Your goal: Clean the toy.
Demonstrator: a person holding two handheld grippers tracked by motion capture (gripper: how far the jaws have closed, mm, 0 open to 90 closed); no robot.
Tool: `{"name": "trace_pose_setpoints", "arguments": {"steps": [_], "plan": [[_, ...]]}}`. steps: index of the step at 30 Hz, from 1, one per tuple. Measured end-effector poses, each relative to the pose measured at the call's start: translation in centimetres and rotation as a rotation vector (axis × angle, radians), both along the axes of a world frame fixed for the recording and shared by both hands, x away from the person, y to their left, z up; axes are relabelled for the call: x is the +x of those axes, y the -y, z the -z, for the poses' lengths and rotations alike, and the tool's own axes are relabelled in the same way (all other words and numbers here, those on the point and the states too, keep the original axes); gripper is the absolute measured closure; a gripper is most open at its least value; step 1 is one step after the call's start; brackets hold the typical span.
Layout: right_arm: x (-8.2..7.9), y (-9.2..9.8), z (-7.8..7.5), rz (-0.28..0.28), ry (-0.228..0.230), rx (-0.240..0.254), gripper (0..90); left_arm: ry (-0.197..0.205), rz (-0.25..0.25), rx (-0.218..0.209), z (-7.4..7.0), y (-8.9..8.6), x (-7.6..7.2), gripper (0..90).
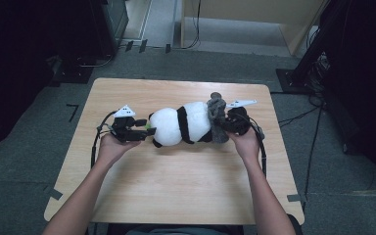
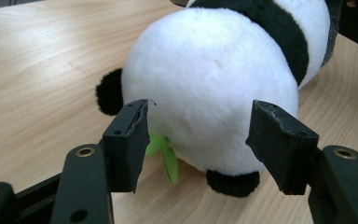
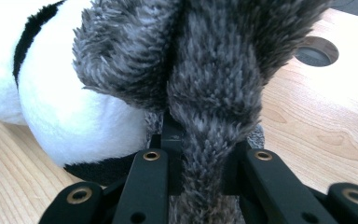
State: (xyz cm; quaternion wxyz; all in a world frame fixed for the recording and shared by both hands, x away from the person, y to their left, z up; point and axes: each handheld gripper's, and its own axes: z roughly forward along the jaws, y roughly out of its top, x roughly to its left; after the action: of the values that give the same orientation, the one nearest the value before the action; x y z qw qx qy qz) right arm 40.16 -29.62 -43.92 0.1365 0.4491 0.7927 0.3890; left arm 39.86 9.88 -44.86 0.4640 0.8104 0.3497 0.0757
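table (image 1: pixel 176 181): light wood, rounded corners, grey floor around; round cable hole (image 3: pixel 317 50) in the top, seen past the fur in the right gripper view
panda plush (image 1: pixel 181 125): lies on its side mid-table, long axis across the table, white rump toward the left gripper, black band round the middle; black foot (image 2: pixel 233 182) down on the wood, black tail (image 2: pixel 109 92) at the side
grey plush (image 1: pixel 217 116): shaggy grey fur, sits at the panda's right end, touching it; kind of toy, cannot tell
right gripper (image 1: pixel 237 120): jaws pinching a strand of the grey plush, fur squeezed between the pads; right hand (image 1: pixel 247 139) rests on the table just beside it
left gripper (image 1: pixel 142 132): jaws spread, pads either side of the white rump, not pressing on it; left hand (image 1: pixel 110 147) holds it low over the table
green leaf (image 2: pixel 165 156): small felt bit, sticks out under the rump, just beside the left jaw pad
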Motion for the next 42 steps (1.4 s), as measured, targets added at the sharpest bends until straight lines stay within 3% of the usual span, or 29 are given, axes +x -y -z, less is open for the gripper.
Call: {"name": "trace_pose_setpoints", "arguments": {"steps": [3, 13, 22, 29, 32, 37, 42], "plan": [[-0.1, 0.0, 0.0, 0.003, -0.006, 0.0, 78.0, 0.012, 0.011, -0.016, -0.3, -0.2, 0.8, 36.9], [0.0, 0.0, 0.0, -0.003, -0.004, -0.002, 78.0, -0.007, 0.086, -0.028, -0.3, 0.3, 3.1, 34.9], [0.1, -0.4, 0.3, -0.021, -0.003, -0.005, 78.0, -0.008, 0.149, 0.0, 1.3, 1.0, 4.3, 19.8], [0.2, -1.0, 0.5, -0.029, 0.012, -0.008, 78.3, -0.014, 0.176, 0.019, 2.4, 1.7, 4.4, 3.2], [0.3, -1.1, 0.6, -0.029, 0.022, -0.004, 78.6, -0.034, 0.222, 0.018, 3.0, 2.2, 4.2, 0.2], [0.5, -1.5, 0.9, -0.02, 0.051, -0.007, 79.2, -0.012, 0.302, 0.002, 3.6, 3.2, 3.4, 0.0], [0.6, -1.6, 1.0, -0.009, 0.06, 0.0, 79.4, 0.015, 0.298, -0.055, 4.3, 2.9, 2.8, 3.5]]}}
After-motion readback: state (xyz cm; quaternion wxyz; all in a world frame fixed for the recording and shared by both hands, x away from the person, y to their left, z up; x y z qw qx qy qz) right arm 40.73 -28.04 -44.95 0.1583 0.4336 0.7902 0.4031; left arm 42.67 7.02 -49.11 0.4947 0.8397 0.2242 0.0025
